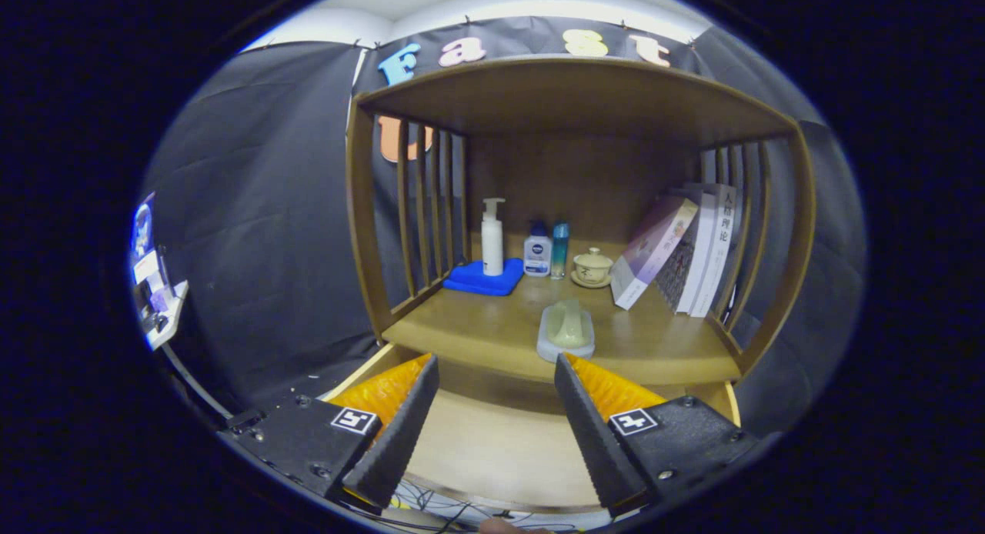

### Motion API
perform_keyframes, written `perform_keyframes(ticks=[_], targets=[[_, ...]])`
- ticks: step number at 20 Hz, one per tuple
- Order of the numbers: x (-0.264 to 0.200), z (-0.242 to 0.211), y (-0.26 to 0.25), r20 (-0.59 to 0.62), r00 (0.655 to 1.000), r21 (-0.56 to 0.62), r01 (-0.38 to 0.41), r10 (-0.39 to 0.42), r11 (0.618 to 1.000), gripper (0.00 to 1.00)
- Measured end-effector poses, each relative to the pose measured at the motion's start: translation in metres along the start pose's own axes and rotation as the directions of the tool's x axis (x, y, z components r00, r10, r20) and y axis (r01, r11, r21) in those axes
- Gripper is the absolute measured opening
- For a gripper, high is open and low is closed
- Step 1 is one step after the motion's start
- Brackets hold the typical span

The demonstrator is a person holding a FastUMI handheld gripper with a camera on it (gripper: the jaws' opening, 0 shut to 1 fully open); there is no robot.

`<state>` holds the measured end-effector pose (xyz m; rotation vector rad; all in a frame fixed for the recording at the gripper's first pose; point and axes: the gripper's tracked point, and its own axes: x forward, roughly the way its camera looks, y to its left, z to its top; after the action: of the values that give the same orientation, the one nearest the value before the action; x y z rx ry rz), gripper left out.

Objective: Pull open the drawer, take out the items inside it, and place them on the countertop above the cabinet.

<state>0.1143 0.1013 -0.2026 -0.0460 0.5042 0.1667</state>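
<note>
The drawer (492, 449) under the wooden cabinet stands pulled out, and its pale wooden floor shows bare between my fingers. My gripper (496, 376) hangs open over it, nothing between the fingers. Just beyond the right finger, a pale green item on a whitish dish (566, 331) rests on the countertop (477, 330) near its front edge.
Farther back on the countertop stand a white pump bottle (492, 238) on a blue pad (482, 279), a small white bottle (537, 251), a teal bottle (559, 249), a lidded cup (592, 267) and leaning books (685, 249). Slatted sides and a top shelf enclose the space.
</note>
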Motion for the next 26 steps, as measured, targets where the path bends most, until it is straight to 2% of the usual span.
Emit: perform_keyframes(ticks=[2, 11, 19, 23, 26], targets=[[-0.013, -0.014, 0.002, 0.036, 0.999, -0.017, 0.002, -0.002, 1.0, 0.98], [-0.055, -0.083, 0.008, 0.123, 0.991, -0.081, 0.063, -0.053, 0.995, 0.98], [-0.082, -0.152, 0.008, 0.129, 0.987, -0.145, 0.113, -0.095, 0.983, 0.99], [-0.08, -0.184, 0.004, 0.089, 0.989, -0.117, 0.132, -0.122, 0.984, 1.0], [-0.067, -0.2, -0.001, 0.048, 0.99, -0.05, 0.135, -0.133, 0.99, 1.0]])
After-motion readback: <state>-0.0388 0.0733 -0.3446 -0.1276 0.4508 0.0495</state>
